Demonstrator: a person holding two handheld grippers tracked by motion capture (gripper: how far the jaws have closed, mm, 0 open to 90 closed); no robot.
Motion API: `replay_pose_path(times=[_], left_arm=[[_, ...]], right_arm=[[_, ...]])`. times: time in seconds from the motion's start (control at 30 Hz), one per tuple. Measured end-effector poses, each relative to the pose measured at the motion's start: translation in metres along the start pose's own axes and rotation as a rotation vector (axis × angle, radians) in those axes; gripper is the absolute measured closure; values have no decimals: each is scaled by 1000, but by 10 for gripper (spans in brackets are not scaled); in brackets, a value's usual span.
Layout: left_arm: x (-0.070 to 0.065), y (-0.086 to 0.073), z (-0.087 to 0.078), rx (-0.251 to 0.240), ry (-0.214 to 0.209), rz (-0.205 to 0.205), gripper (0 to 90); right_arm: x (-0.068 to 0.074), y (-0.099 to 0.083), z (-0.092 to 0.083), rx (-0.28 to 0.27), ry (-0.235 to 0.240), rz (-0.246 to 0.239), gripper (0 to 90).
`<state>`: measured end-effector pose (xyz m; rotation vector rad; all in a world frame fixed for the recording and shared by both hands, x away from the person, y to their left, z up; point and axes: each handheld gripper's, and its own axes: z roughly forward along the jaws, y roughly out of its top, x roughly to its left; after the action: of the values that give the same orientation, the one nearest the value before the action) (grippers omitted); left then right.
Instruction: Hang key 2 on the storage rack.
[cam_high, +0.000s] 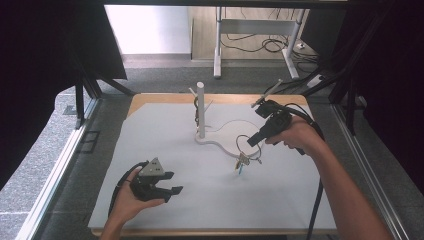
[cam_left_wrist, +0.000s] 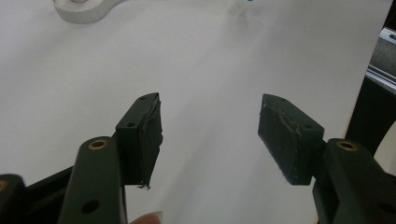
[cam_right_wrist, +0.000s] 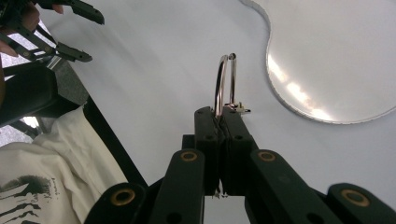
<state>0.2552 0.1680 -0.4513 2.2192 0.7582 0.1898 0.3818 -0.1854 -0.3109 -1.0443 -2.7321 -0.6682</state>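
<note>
Currently the right gripper (cam_high: 254, 141) is clenched on a metal key ring (cam_right_wrist: 223, 83); in the right gripper view the two black jaws meet with the ring's wire pinched between the pads, and the loop stands upright above the jaw tips. From the high view, the ring (cam_high: 245, 142) hangs just right of the desk's centre, with a small bunch of keys (cam_high: 242, 162) dangling from it down to the white sheet (cam_high: 165, 135). Whether the keys rest on the sheet or hang just clear of it cannot be told.

A white stand (cam_high: 200, 111) with short pegs rises near the far edge of the desk, slightly left of the ring. Its flat, curved base (cam_high: 220, 145) runs from the post toward the ring; in the right gripper view the shiny edge of that base (cam_right_wrist: 327, 65) lies just beside the ring, apart from it.

Left gripper (cam_high: 170, 183) sits near the front left corner of the desk, well apart from the ring. Its jaws are released and wide apart, nothing between the pads (cam_left_wrist: 144, 135), bare white sheet beneath them. The hand (cam_high: 131, 200) holds it low over the sheet.
</note>
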Motion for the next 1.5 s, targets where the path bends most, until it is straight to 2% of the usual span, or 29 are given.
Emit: replay_pose_path(times=[0.3, 0.67, 0.93, 1.27, 1.5], left_arm=[[1, -1, 0, 0, 2, -6, 399], [1, -1, -3, -7, 4, -4, 399], [1, -2, -5, -14, 6, -8, 399], [4, -4, -7, -29, 1, -22, 400], [4, -4, -6, -21, -4, -12, 400]], right_arm=[[-1, 12, -6, -3, -10, 10, 871], [-4, 30, -5, -5, -9, 12, 871], [-14, 42, 0, 5, -15, 34, 872], [-28, 65, 2, -8, -20, 60, 871], [-36, 78, 3, -23, -25, 78, 871]])
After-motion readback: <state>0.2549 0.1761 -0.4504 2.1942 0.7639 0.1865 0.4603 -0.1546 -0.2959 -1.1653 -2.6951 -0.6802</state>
